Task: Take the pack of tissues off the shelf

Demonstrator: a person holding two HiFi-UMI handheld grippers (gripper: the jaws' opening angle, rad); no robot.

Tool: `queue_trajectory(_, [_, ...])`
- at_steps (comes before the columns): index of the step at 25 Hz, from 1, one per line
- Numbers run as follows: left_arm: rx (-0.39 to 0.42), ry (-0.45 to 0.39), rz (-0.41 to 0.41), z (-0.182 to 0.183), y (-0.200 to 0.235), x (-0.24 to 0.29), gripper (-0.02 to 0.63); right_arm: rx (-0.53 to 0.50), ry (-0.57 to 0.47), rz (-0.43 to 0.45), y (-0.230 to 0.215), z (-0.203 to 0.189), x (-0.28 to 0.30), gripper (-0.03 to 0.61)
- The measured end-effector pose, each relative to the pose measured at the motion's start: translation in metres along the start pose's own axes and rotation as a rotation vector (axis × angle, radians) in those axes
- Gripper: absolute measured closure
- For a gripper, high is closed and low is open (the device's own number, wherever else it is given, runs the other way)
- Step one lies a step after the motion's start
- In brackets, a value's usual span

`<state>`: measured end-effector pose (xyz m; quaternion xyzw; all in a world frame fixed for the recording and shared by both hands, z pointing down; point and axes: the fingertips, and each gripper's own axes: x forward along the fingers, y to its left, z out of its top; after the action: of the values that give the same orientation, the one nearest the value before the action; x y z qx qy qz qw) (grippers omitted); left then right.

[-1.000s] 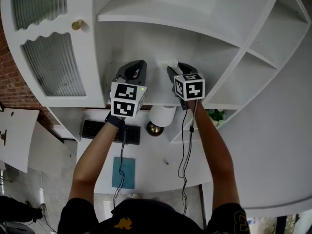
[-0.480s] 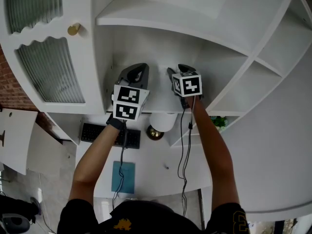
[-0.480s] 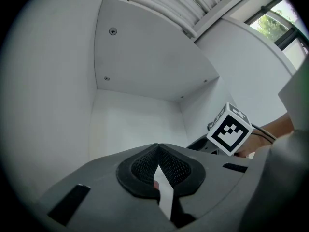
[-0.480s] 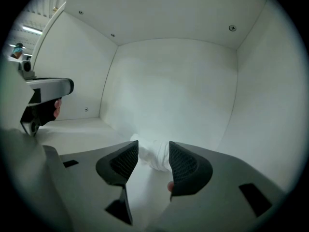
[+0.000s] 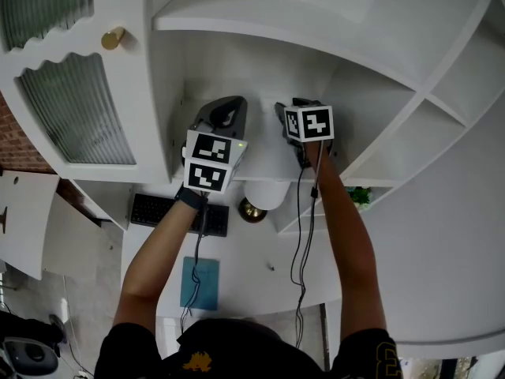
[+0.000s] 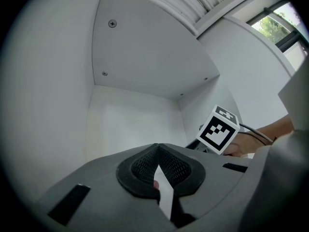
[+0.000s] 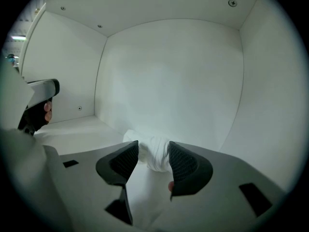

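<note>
White everywhere on the shelf point(image 5: 260, 22), boards and back alike. Ribbed grey-green glass in the cabinet door point(image 5: 71, 117), wavy white trim above, gold on the knob point(image 5: 113, 38). Red-brown brick point(image 5: 12, 144) at the far left. Grey on the left gripper point(image 6: 157, 148) and the right gripper point(image 7: 153, 148), black mesh on the pads point(image 7: 123, 161), black-and-white squares on the cubes point(image 5: 210, 160). Plain white on the crinkled pack of tissues point(image 7: 153, 161). Down below: black keyboard point(image 5: 177, 212), teal mat point(image 5: 200, 283), white lamp shade point(image 5: 266, 192), a speck of green plant point(image 5: 361, 196). Black cables point(image 5: 300, 243), black shirt point(image 5: 229, 354).
</note>
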<state>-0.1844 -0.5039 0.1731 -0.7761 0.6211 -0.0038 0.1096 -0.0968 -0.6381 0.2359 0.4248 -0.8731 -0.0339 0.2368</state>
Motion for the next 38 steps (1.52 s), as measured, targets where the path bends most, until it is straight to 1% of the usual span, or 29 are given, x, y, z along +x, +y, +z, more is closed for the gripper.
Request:
queue_trajectory(5, [0.002,-0.005,0.008,-0.0008,-0.0003,-0.0018,0.597,0.067,0.003,0.029,-0.0028,-0.0059,0.0021,0.383])
queue_trajectory(9, [0.002,-0.006,0.012,-0.0004,0.0011,-0.0016,0.597,0.086,0.005,0.031,-0.0045,-0.0055,0.0029,0.391])
queue_trajectory(17, [0.001,-0.003,0.001,-0.0016,-0.0038,-0.0015,0.597,0.061,0.023,0.007,-0.0042,-0.007,0.0036,0.413])
queue_trajectory(21, [0.0,-0.002,0.007,-0.0021,-0.0034,-0.0019,0.597,0.043,0.02,0.009,-0.0021,-0.0058,0.0035,0.46])
queue_trajectory(25, [-0.003,0.001,0.009,-0.0024,-0.0029,-0.0019,0.597,0.058,0.016,0.017,-0.0027,-0.0063,0.0032,0.48])
queue_trajectory(32, [-0.007,0.004,0.013,-0.0026,-0.0023,-0.0018,0.597,-0.019,0.032,-0.017,0.0017,-0.004,0.0028,0.526])
queue_trajectory(38, [-0.011,0.01,0.011,-0.0039,-0.0018,-0.0012,0.597,0.005,0.023,-0.003,0.001,-0.0043,0.0024,0.534])
